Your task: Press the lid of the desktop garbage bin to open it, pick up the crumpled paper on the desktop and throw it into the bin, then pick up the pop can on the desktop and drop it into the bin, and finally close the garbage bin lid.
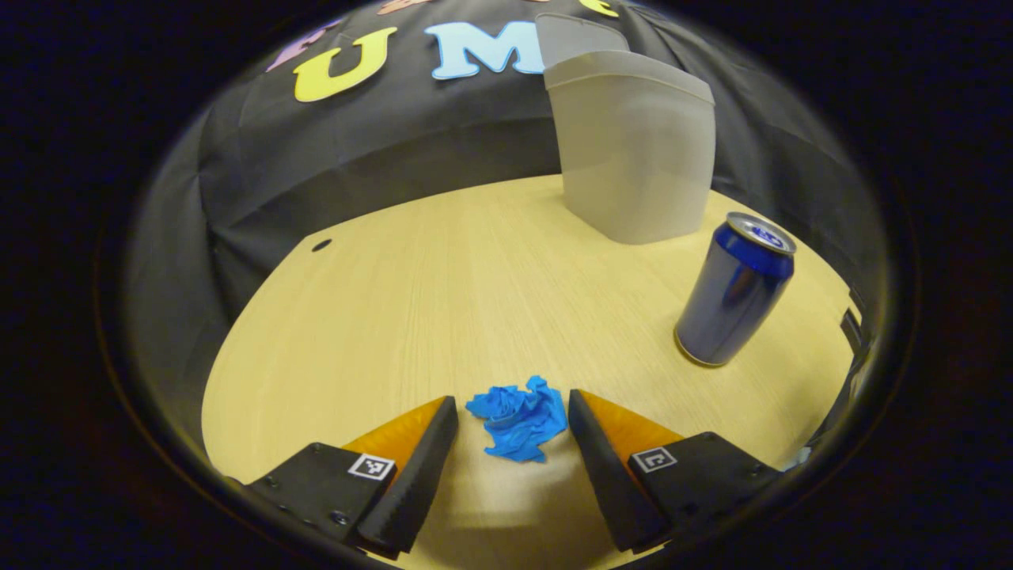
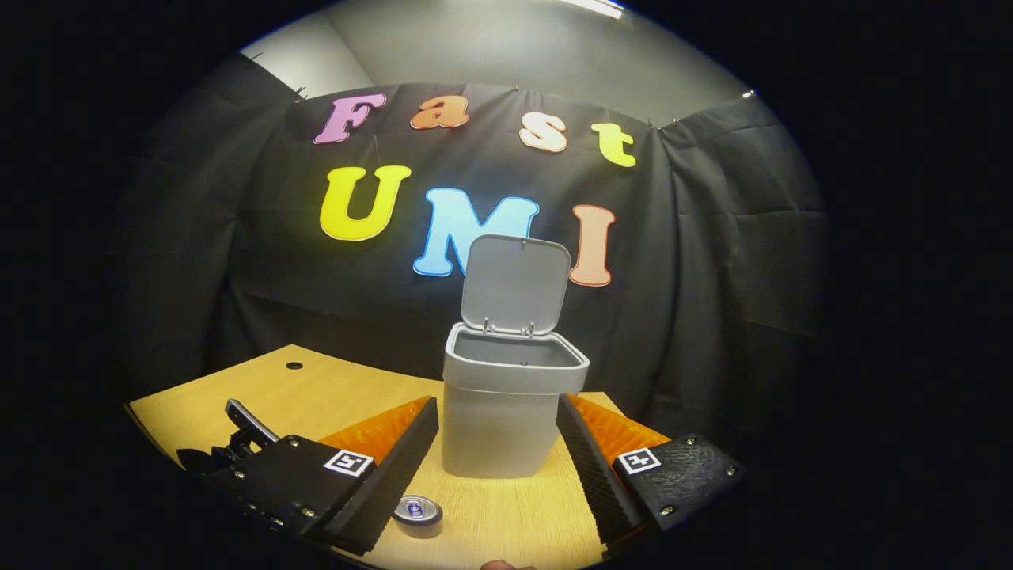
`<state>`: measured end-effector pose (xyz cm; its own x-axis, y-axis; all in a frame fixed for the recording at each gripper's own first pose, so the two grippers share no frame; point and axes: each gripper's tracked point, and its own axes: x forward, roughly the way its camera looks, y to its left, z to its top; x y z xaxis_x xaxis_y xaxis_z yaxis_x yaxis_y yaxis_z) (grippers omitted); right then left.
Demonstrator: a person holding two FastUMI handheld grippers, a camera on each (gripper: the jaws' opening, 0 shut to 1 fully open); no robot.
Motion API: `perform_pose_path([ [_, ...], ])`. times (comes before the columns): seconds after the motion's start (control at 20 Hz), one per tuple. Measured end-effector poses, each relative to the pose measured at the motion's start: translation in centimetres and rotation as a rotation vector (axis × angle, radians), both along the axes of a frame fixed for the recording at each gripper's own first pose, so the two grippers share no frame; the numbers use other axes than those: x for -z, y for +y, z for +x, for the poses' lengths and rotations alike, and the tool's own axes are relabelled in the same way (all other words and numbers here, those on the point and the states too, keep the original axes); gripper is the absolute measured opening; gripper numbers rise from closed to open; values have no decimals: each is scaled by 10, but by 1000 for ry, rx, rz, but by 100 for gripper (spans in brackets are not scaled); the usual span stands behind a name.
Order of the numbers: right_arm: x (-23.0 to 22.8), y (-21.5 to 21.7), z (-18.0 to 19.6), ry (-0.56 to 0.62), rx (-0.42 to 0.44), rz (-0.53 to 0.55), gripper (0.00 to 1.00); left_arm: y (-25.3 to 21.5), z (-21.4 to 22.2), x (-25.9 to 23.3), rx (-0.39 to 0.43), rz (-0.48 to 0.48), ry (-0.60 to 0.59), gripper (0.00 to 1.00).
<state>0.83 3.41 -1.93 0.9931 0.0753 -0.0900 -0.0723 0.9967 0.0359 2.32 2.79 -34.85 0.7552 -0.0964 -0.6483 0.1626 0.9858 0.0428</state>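
In the left gripper view, a crumpled blue paper lies on the wooden desk. My left gripper is open, low over the desk, one finger on each side of the paper, not pressing it. A blue pop can stands upright to the right. Behind it is the grey bin. In the right gripper view, the bin stands with its lid swung up. My right gripper hangs open above the desk in front of the bin. The can's top shows below it.
A small round hole is in the desk near its far left edge. Black cloth closes off the back and sides. Part of the other gripper shows at the lower left of the right gripper view.
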Motion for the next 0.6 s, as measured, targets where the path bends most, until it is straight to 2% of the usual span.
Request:
perform_pose_path([
  [0.25,8,-12,8,12,13,18,97,-7,0,1,-10,-4,2,69],
  [0.3,8,-14,10,13,17,26,96,-5,0,2,-9,6,5,67],
  [0.35,9,-16,12,14,20,36,96,-5,0,1,-7,11,4,60],
  [0.4,12,-18,13,17,20,44,100,-5,-1,2,-10,16,8,62],
  [0.45,13,-20,15,22,20,47,96,-6,-2,1,-15,17,7,48],
  [0.55,16,-24,16,22,25,52,96,-5,-1,1,-15,22,7,46],
  [0.6,18,-25,16,23,24,56,100,-5,-2,2,-22,20,6,45],
])
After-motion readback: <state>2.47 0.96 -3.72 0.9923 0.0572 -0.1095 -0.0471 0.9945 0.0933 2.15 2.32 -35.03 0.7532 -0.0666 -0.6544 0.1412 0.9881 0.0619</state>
